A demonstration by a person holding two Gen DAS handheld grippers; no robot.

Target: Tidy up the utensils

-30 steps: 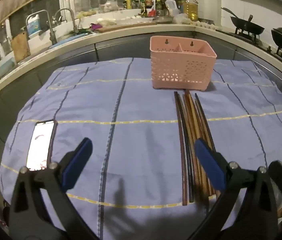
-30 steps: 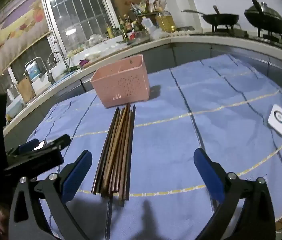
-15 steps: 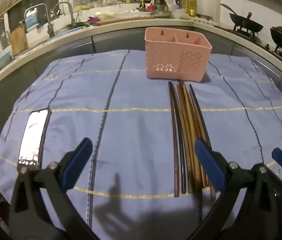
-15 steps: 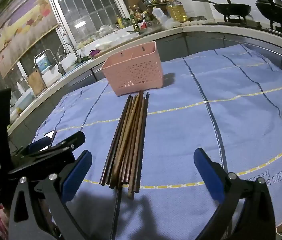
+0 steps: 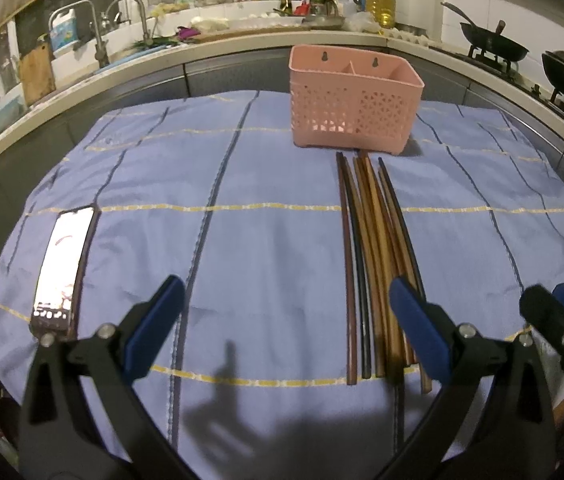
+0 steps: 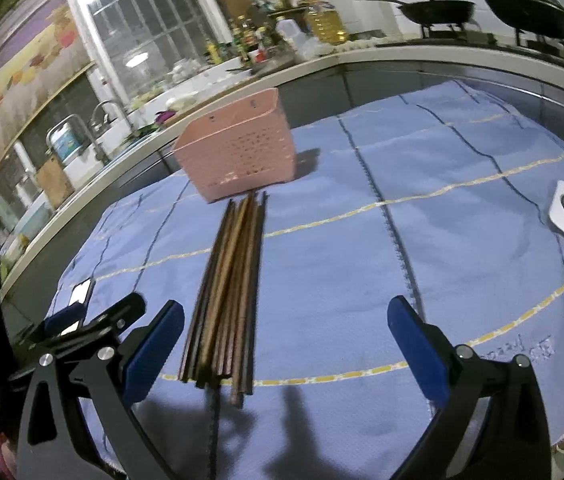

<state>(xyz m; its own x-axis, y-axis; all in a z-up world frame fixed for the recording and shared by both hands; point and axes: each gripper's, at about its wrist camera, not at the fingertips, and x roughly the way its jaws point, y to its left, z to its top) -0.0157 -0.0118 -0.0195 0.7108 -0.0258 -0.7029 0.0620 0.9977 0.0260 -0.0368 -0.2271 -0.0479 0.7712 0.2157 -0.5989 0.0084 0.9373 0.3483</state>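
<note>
Blue pads, left gripper: jaws spread, empty, now nearer the surface.
Chopsticks: bundle untouched, just inside its right-hand jaw.
Pink basket: beyond the jaws, empty.
Right gripper: jaws spread, chopsticks now closer; pickup imminent.
</note>
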